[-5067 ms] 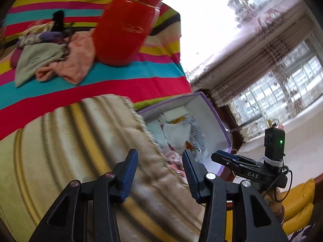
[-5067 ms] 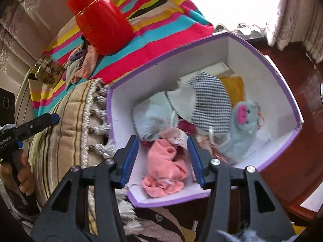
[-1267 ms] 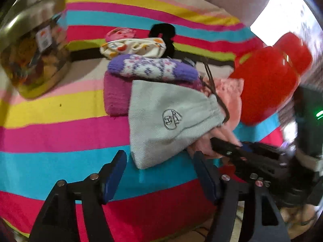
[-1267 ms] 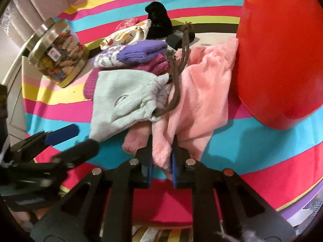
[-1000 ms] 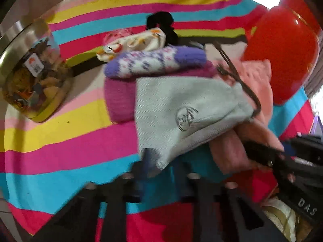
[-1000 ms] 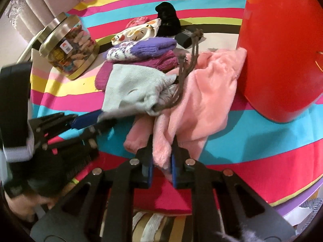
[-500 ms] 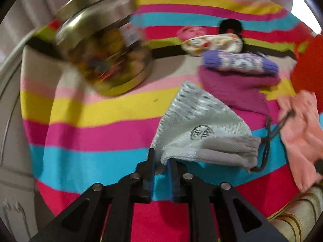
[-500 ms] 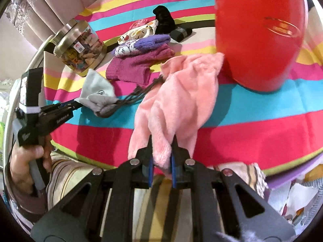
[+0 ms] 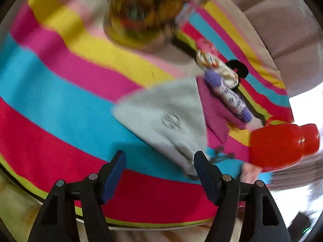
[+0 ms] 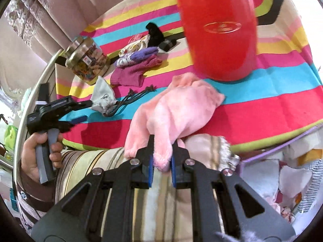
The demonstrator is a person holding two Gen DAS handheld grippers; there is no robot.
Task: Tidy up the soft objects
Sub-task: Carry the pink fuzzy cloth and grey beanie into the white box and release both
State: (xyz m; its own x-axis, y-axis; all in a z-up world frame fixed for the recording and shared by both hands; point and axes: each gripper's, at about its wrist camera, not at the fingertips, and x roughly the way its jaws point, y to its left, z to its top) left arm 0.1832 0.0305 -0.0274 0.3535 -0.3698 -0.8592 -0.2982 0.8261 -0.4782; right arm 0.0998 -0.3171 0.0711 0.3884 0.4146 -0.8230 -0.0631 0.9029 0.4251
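A grey drawstring pouch (image 9: 167,117) (image 10: 103,97) lies on the striped cloth, its dark cords (image 10: 133,98) trailing right. My left gripper (image 9: 159,165) (image 10: 82,111) hovers at the pouch's mouth end, jaws opening, pads off it. My right gripper (image 10: 161,165) is shut on a fluffy pink cloth (image 10: 177,111), lifted over the table's front edge and a striped cushion (image 10: 145,197). Behind the pouch lie a magenta knit (image 9: 216,113) (image 10: 135,70), a purple patterned sock (image 9: 228,94) (image 10: 137,57) and a floral cloth (image 10: 135,44).
A tall red jar (image 10: 220,30) (image 9: 282,143) stands on the cloth right of the pile. A glass jar (image 10: 84,62) (image 9: 145,14) sits at the far left. A purple box (image 10: 282,173) with several soft items lies low at the right. A hand (image 10: 38,155) grips the left tool.
My left gripper let go of the grey pouch and opened, and its view rolled. My right gripper carried the pink cloth back off the table toward the cushion.
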